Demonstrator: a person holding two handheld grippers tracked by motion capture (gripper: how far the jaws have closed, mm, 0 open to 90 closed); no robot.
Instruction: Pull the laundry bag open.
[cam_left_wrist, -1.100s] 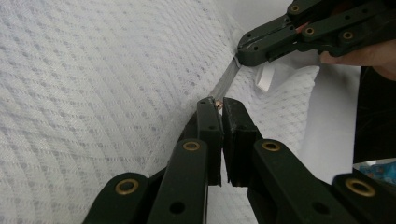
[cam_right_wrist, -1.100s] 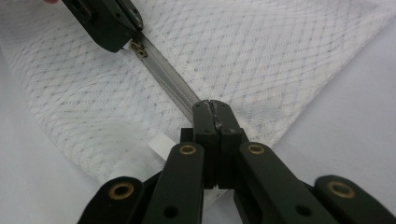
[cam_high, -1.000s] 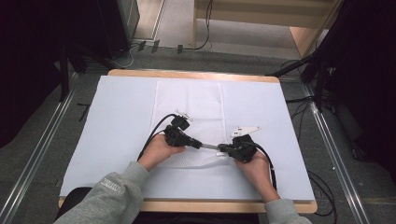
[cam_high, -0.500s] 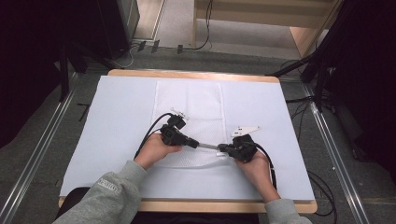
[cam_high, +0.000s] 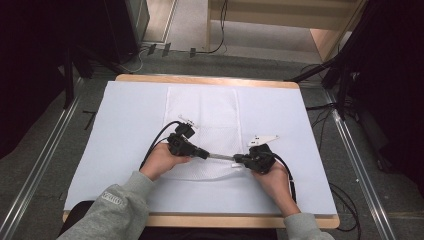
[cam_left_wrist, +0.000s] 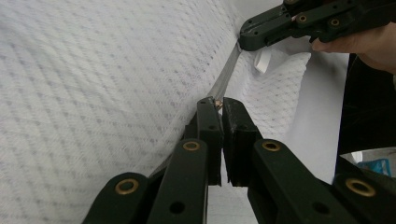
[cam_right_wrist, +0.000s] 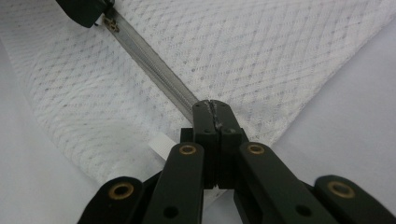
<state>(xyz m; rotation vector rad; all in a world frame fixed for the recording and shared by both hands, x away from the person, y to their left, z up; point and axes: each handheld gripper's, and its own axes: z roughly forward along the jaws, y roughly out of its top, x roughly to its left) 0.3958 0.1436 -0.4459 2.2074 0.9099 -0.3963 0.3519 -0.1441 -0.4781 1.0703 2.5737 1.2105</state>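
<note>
With both the left gripper (cam_high: 202, 153) and right gripper (cam_high: 239, 159) pinched tight on the towel (cam_high: 202, 107) hem, stretched taut between them, a harder pull risks the thin edge slipping free

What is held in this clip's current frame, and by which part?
Both grippers hold the white textured cloth by its near edge, which is pulled taut between them: the left gripper is shut on one end of that stretch, the right gripper on the other.

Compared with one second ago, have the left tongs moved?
Yes, slightly. Against the table, the left tongs have slid toward its left edge, away from the right tongs, lengthening the exposed zipper between them.
</note>
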